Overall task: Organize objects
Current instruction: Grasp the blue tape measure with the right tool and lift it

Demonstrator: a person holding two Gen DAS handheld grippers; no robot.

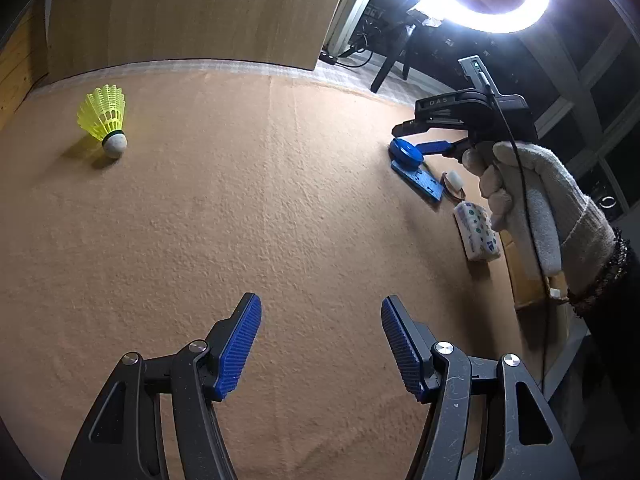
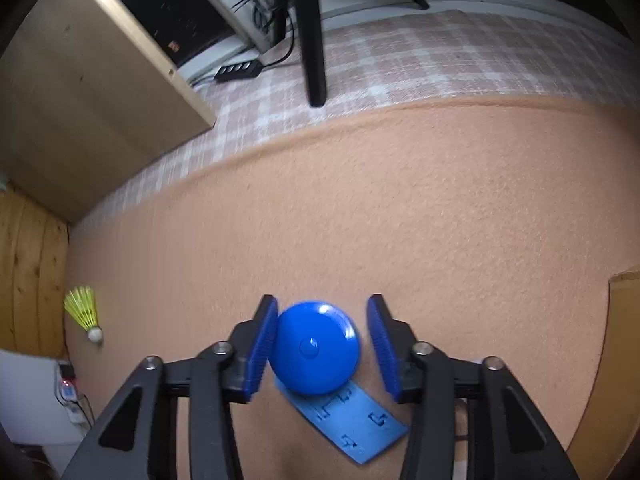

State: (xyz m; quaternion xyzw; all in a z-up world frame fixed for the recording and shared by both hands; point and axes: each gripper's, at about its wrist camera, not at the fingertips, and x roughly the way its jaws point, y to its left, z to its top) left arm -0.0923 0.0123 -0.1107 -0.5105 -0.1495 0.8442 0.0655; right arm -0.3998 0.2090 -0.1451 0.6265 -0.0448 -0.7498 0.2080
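Right gripper [image 2: 322, 346] straddles the blue disc [image 2: 316, 348], left pad touching, right pad apart, jaws half-narrowed, not yet clamped.

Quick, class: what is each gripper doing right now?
Left gripper: open, nothing between its jaws.
Right gripper: open around the blue tape measure; one pad touches it, the other stands clear, so not yet gripped.
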